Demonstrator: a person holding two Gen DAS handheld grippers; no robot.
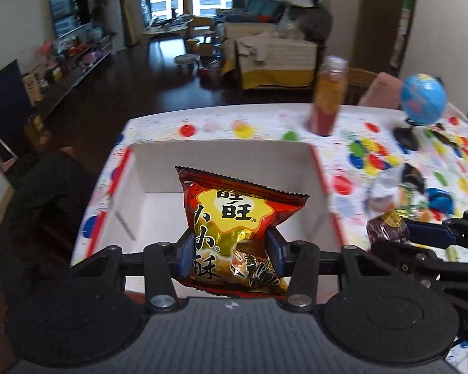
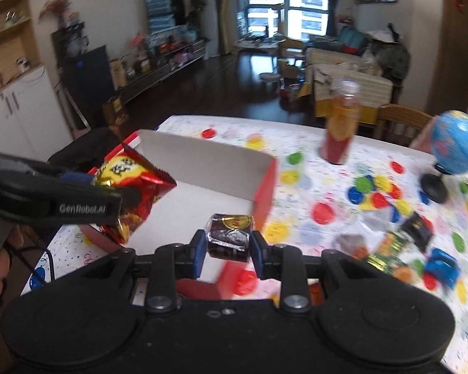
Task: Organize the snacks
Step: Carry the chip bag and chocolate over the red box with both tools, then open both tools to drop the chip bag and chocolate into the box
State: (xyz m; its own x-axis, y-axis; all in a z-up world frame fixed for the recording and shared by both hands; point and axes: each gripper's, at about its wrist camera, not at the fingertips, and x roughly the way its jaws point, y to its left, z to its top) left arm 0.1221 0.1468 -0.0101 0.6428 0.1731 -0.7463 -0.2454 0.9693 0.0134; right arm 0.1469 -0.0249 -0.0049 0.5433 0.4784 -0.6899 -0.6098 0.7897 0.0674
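Over the open box (image 1: 221, 152) at the desk's near-left corner, left gripper (image 1: 230, 251) clamps the rice-cracker packet (image 1: 240, 215), right gripper (image 2: 227, 246) clamps a dark wrapped sweet (image 2: 229, 237); best lower both inside before letting go.

Daylight from the far window (image 2: 288, 3) lights a dim room; fisheye edges bend, and the bottle (image 1: 327, 96) looks smeared, perhaps by motion.
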